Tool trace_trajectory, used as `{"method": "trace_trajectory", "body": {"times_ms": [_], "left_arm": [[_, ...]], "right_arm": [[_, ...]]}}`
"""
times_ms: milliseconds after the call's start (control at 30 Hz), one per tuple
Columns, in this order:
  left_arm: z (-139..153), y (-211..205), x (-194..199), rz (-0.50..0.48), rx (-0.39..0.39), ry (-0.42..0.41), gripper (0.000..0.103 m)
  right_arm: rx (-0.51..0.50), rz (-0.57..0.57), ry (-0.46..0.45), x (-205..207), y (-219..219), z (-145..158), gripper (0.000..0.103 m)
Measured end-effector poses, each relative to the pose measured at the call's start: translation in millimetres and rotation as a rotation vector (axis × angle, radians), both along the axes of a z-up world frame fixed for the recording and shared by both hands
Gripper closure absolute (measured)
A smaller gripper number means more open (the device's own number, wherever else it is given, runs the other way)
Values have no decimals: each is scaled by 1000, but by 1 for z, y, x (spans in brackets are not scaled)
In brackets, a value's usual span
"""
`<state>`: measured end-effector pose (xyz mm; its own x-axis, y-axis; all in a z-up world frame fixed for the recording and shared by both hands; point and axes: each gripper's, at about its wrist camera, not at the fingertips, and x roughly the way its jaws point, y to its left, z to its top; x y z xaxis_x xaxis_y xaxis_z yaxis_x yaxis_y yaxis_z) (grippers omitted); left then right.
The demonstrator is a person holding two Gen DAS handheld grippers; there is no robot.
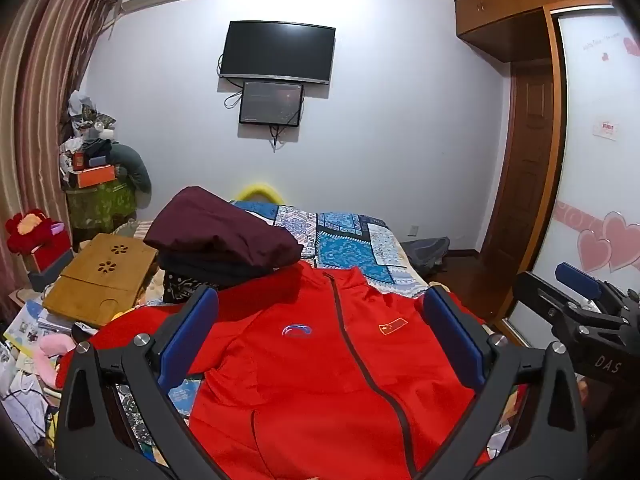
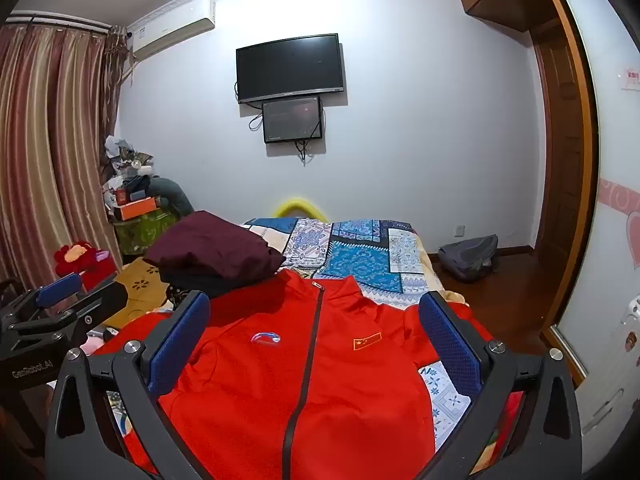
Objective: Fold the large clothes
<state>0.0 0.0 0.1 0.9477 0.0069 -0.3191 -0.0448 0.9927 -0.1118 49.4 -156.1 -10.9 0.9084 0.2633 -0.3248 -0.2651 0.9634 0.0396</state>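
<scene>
Nearest the cameras, at the near edge of the bed (image 1: 344, 236), a red zip-up jacket (image 1: 320, 368) is spread front-up, with its collar toward the far end and its dark zipper running down the middle. Over it the left gripper (image 1: 320, 336) is held with its jaws spread wide, nothing between the blue pads (image 1: 188, 332), and the jacket's chest with a small logo and a flag patch (image 1: 393, 325) is framed between the fingers. Beside it, toward the bed's right edge, the right gripper (image 2: 320, 340) is likewise held wide apart and empty above the same jacket, whose zipper is seen between its fingers; neither gripper is seen touching the cloth. Each gripper is caught at the margin of the other's view. Just beyond the jacket's collar, toward the left edge of the bed, a folded stack of dark clothes (image 1: 224, 240) is set, a maroon piece on top. Behind that, the patterned blue quilt is left bare up to the far edge. Farther off, on the white wall, a dark television (image 1: 278, 52) is mounted above a smaller screen (image 1: 271, 103).
</scene>
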Motion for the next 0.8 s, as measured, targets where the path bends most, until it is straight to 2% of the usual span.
{"method": "trace_trajectory", "body": {"times_ms": [267, 800], "left_arm": [[-5, -2, 3, -6, -4, -6, 0], [2, 1, 6, -12, -13, 5, 0]], "right_arm": [[-1, 0, 7, 0, 0, 0, 0], [-2, -13, 21, 1, -2, -1, 0]]}}
